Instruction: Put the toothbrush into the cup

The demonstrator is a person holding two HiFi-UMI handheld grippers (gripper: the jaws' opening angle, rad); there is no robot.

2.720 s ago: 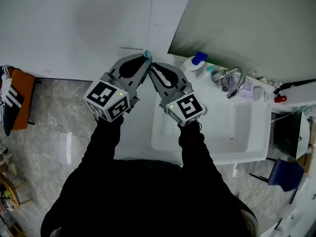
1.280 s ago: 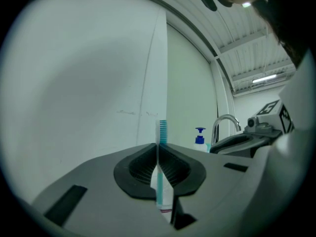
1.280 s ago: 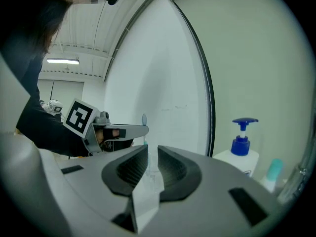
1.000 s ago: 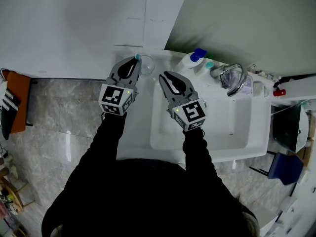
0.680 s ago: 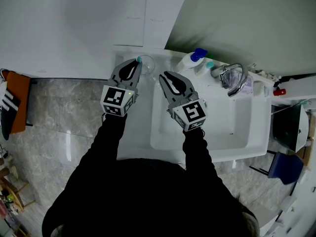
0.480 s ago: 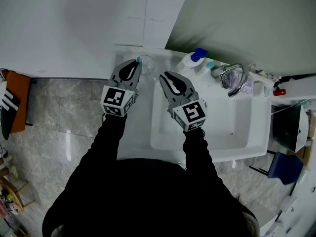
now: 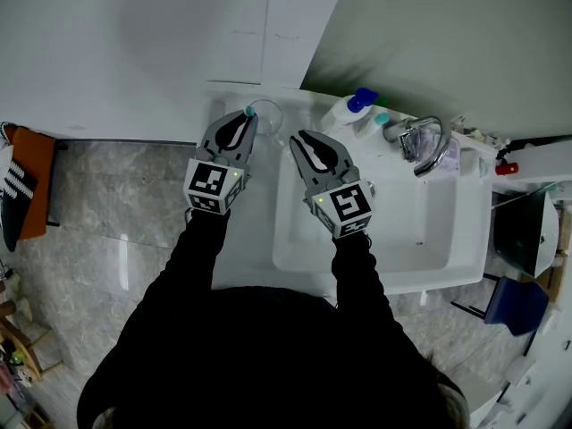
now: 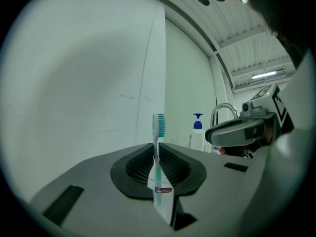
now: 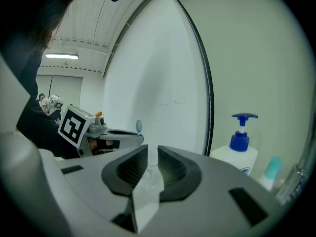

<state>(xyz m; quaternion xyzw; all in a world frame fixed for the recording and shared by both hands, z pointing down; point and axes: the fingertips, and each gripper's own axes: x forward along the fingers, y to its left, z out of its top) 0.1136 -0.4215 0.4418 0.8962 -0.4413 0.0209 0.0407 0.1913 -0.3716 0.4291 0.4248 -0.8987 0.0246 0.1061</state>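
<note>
Slim white-and-teal plastic toothbrush [image 8: 157, 174], bristles up, is pinched between the ribbed black pads of the left hand-held gripper [image 8: 158, 149] — its jaws just easing apart — beside the clear round cup [image 7: 267, 117], upper centre. The right hand-held gripper [image 9: 153, 153] is released.

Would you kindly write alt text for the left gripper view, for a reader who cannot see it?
The left gripper, jaws just opened slightly, pinches a teal toothbrush upright, bristles on top. Behind stand a white wall, a soap bottle and a tap; the right gripper shows at the right.
</note>
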